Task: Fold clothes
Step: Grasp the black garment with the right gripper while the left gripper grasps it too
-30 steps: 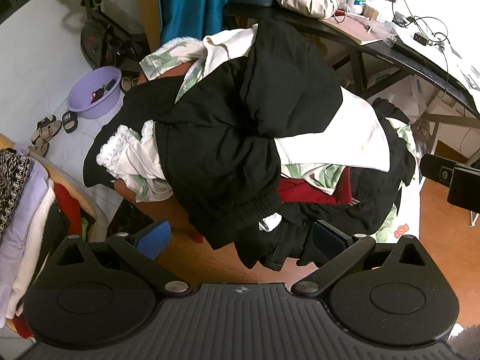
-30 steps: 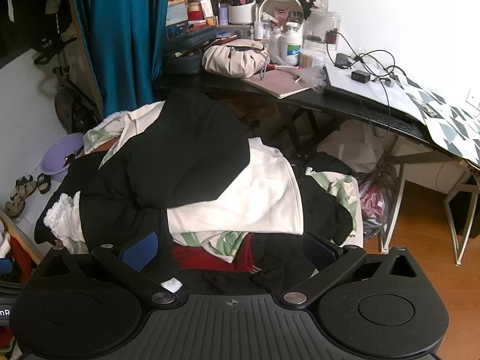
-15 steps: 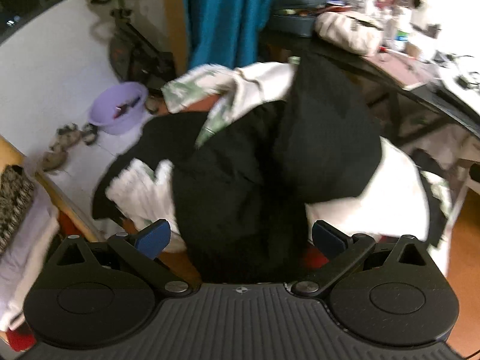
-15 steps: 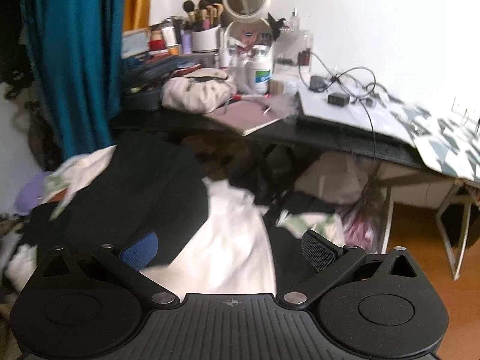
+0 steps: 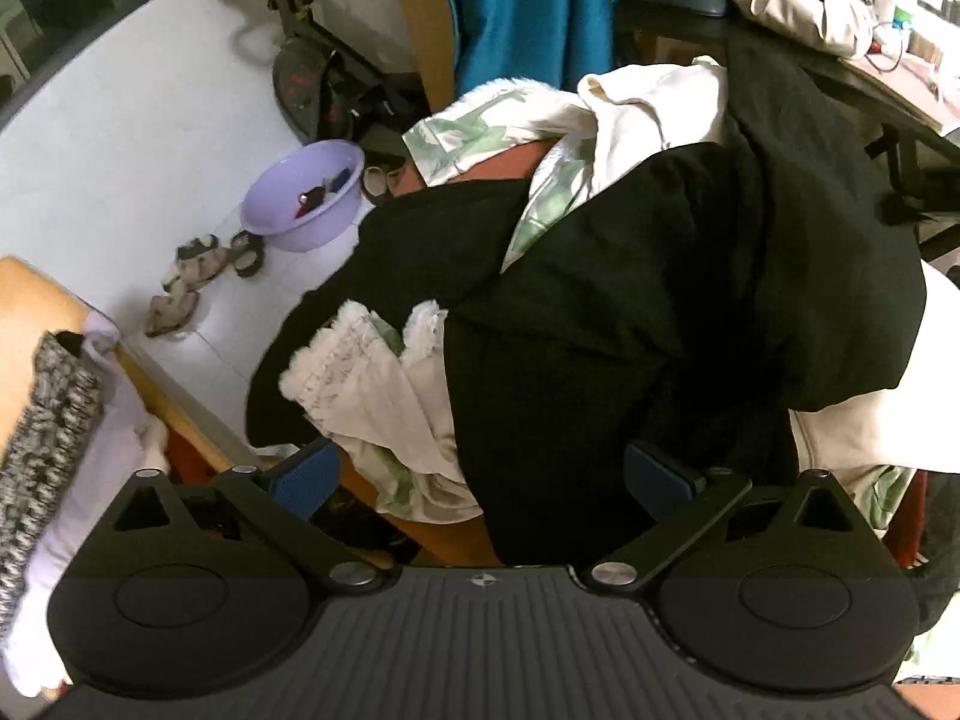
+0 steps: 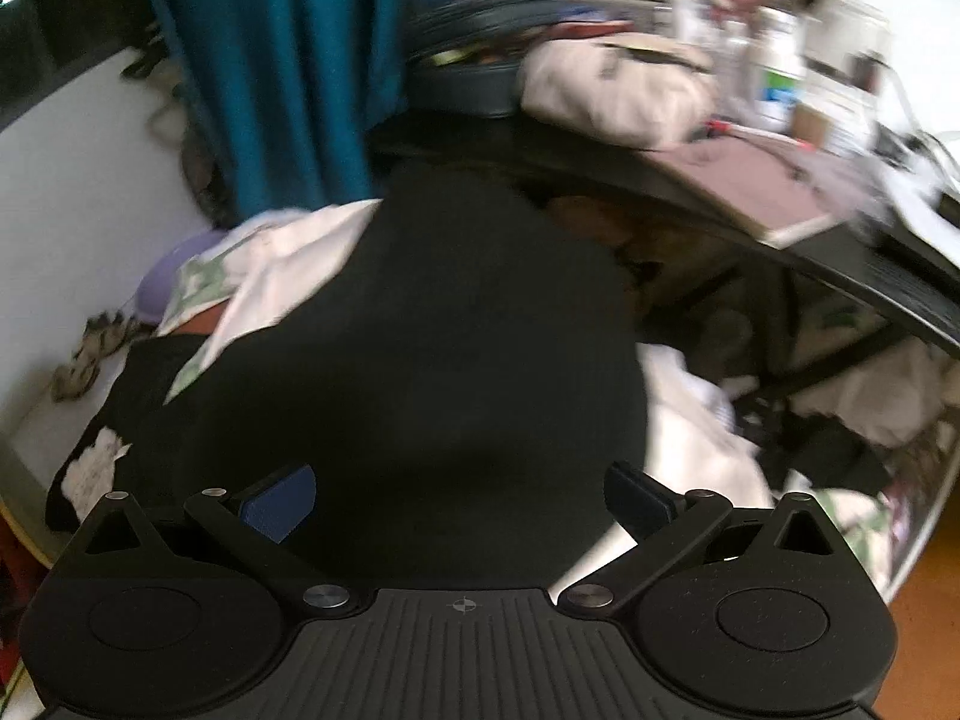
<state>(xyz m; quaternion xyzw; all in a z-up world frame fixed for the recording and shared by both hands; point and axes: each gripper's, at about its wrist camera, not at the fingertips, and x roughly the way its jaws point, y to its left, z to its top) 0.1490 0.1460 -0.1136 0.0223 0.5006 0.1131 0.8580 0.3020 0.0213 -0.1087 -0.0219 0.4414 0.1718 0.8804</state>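
Under the left wrist camera, the left gripper [image 5: 477, 474] hangs with jaws wide and nothing between them, just above the near edge of a heap of clothes [image 5: 600, 300]. Topmost is a black garment [image 5: 630, 348], draped over a lace-edged white piece [image 5: 372, 384] and a leaf-print cloth [image 5: 480, 126]. All of it looks soft, limp and light; the black one will likely sag and drag its neighbours, so a hem or corner at its near edge seems the better hold than the bunched middle. A wooden surface [image 5: 444, 534] shows beneath the heap. Beyond lie a white floor [image 5: 120, 150], a lilac basin [image 5: 306, 195], sandals [image 5: 198, 264] and a teal curtain [image 5: 528, 6]. Stacked clothes sit at far left [image 5: 54, 420].

From the right wrist camera, blurred, the right gripper [image 6: 459, 504] is also spread wide and empty, close over the same black garment [image 6: 450, 360], with white cloth [image 6: 690, 420] to its right. Behind stands a dark desk [image 6: 660, 168] crowded with a beige bag [image 6: 612, 90], bottles and cables, cramping the room for spreading fabric.
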